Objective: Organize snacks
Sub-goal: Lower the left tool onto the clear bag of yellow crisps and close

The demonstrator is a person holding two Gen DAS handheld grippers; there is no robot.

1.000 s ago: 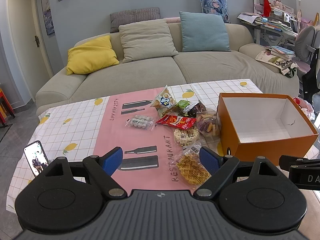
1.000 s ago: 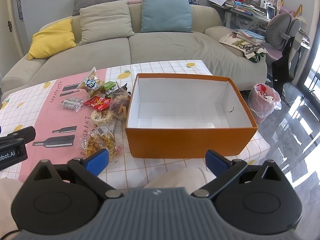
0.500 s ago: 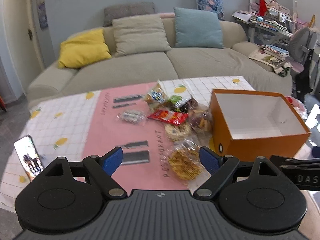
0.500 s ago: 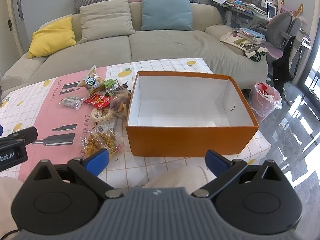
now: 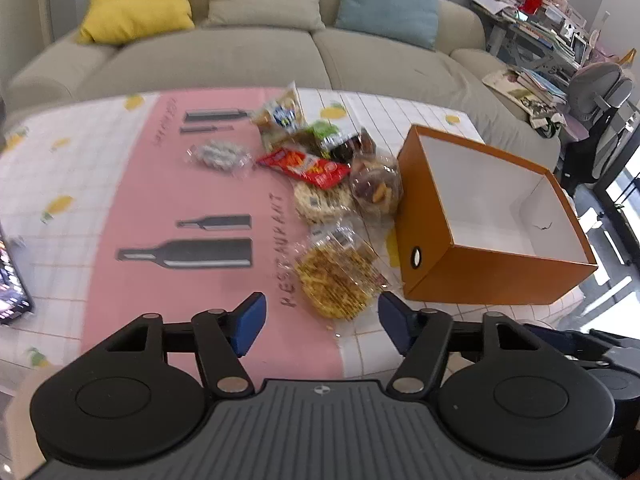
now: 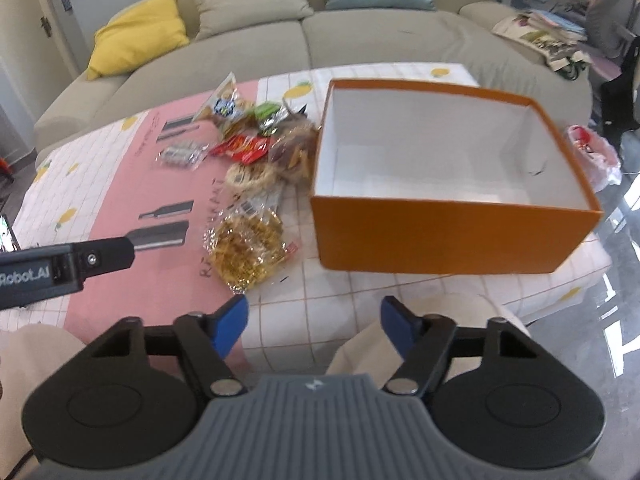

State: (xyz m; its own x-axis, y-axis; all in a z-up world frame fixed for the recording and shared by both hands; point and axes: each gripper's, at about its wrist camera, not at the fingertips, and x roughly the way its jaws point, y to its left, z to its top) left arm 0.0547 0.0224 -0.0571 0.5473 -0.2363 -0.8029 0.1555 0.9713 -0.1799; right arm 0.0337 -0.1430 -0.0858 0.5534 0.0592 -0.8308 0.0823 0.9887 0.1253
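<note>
Both my grippers have dipped forward over the table: my left gripper point(image 5: 319, 318), jaws wide and empty, now frames the clear bag of yellow crisps point(image 5: 335, 280), which I judge my first pick. My right gripper point(image 6: 314, 326) hangs wide and empty too. Nothing blocks the crisps; other snacks point(image 5: 320, 168) crowd the empty orange box point(image 6: 452, 236).

left gripper point(image 5: 319, 317): I see jaws spread, above near edge
waffle bag point(image 5: 335, 276): just ahead
orange box point(image 5: 488, 276): tablecloth's right edge
</note>
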